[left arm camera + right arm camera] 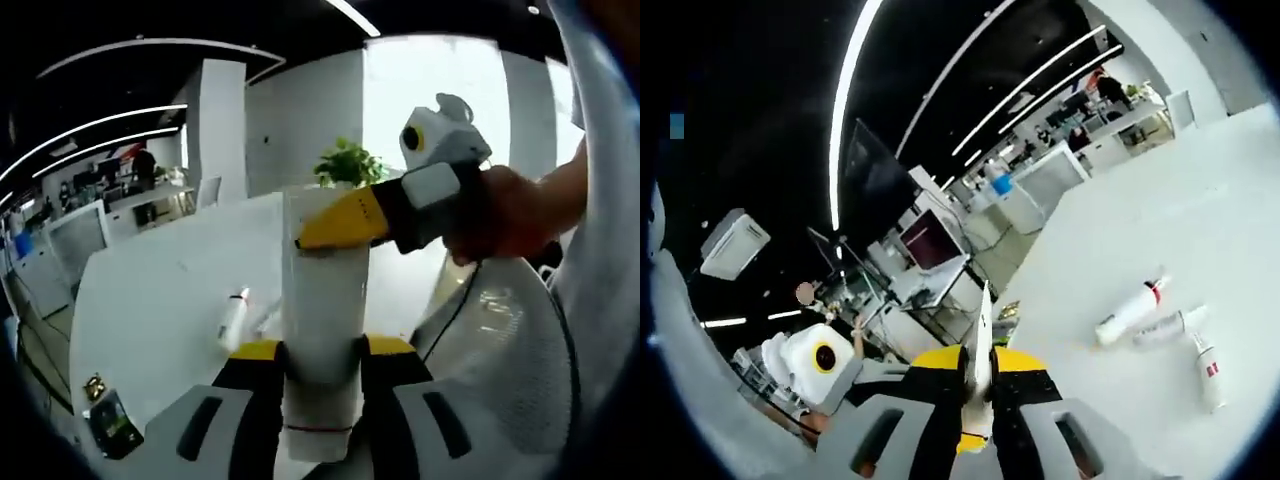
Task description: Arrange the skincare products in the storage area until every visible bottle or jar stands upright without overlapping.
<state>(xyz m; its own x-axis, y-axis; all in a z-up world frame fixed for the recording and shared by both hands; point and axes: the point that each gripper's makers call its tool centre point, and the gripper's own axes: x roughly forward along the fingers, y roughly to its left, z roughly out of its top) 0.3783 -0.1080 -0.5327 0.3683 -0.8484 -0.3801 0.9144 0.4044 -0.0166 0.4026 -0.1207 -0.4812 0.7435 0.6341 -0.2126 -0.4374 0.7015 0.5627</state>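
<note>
White tube [322, 310] clenched by left tongs [320, 352] and, at its flat end, right tongs [978, 385]. Step: carrying; next, stand it upright on tabletop [1120, 250] near fallen bottles [1130, 312].

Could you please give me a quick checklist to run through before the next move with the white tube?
1. Left hand-held gripper shut on white tube: ok.
2. Right hand-held gripper pinching the tube's flat end: ok.
3. Tube upright on the table: not ok, it is held above it.
4. Other bottles upright: not ok, three lie on their sides.
5. Bottles overlapping: cannot tell; two lie close together.
</note>
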